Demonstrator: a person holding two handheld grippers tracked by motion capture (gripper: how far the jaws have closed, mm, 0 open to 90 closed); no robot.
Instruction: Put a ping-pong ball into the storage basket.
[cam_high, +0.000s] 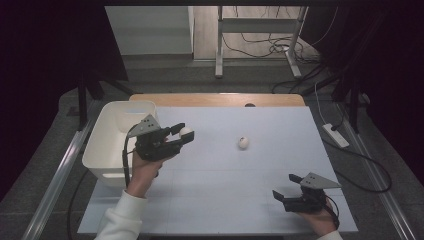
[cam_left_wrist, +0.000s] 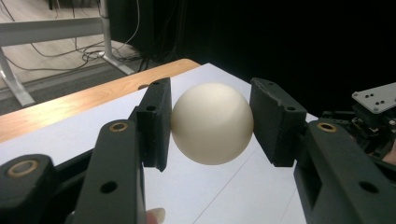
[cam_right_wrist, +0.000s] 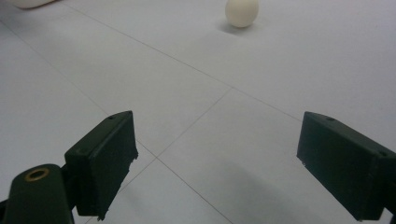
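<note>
Left gripper (cam_high: 183, 134) clamped on a white ball (cam_left_wrist: 212, 123), raised above the desk (cam_high: 220, 200) just beside the white bin (cam_high: 107, 145). Best carried level over the bin's rim, then released low. Right gripper (cam_high: 281, 198) spread apart, resting near the desk's front edge; second ball (cam_high: 243, 143) lying mid-desk.

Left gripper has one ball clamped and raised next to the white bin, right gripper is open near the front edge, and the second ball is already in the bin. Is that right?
Not quite: the second ball is not in the white bin; it lies on the table, as the high view shows. The rest holds: the left gripper clamps a ball beside the bin, and the right gripper is open near the front edge.
</note>
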